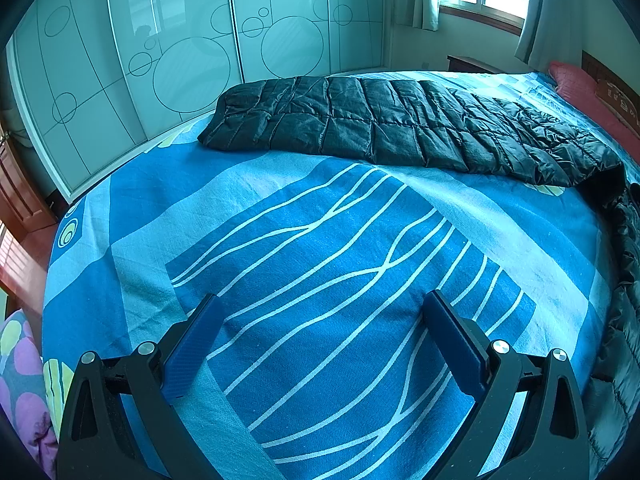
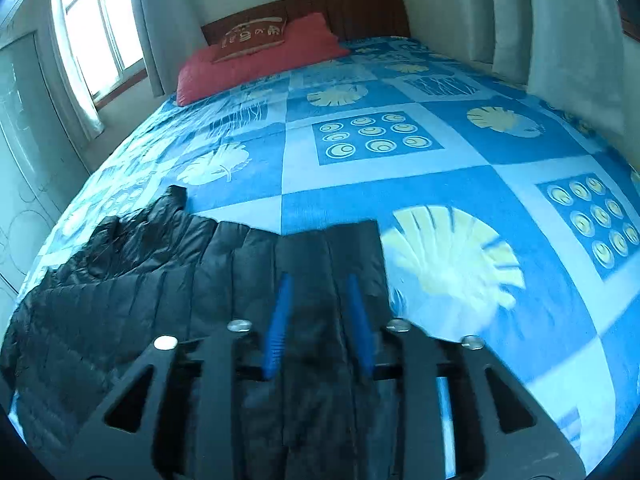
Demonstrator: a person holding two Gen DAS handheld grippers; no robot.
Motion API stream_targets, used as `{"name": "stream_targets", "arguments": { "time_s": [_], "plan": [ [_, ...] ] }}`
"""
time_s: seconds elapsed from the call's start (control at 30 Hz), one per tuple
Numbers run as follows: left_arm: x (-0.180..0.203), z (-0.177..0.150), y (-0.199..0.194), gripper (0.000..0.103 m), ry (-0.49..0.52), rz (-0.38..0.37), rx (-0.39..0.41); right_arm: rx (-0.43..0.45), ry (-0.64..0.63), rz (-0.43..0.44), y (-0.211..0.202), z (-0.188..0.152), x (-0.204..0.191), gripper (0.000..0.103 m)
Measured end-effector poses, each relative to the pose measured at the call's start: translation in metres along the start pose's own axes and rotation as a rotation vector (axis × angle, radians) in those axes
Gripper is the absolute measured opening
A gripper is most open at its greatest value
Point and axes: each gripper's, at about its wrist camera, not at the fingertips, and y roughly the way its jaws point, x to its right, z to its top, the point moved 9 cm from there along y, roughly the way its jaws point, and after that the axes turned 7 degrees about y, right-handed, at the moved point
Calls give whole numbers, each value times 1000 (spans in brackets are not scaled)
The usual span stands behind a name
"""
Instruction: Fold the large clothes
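Far across the blue patterned bed sheet (image 1: 320, 264), the black quilted puffer jacket (image 1: 384, 124) lies flat, well beyond the wide-spread, empty left tongs (image 1: 324, 312). Right tongs (image 2: 320, 304) stand slightly parted over the jacket's glossy hem, not pinching it.
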Motion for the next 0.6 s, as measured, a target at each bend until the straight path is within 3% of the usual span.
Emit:
{"name": "stream_targets", "arguments": {
  "time_s": [0.07,0.17,0.23,0.3,0.37,0.4,0.6],
  "plan": [
    [0,0,0,99,0,0,-1,-67,-21,-53,32,-15,5,32],
    [0,0,0,99,2,3,0,-59,-28,-65,37,-17,8,32],
    [0,0,0,99,1,1,0,-48,-36,-80,22,-15,3,32],
    [0,0,0,99,-2,-2,0,-19,-39,-39,-3,-20,-9,37],
    [1,0,0,99,-1,-1,0,19,-62,0,-34,-36,-26,55],
    [0,0,0,99,-1,-1,0,19,-73,10,-43,-45,-31,57],
    [0,0,0,99,-4,-5,0,5,-113,-22,-55,-92,-39,58]
  ]
}}
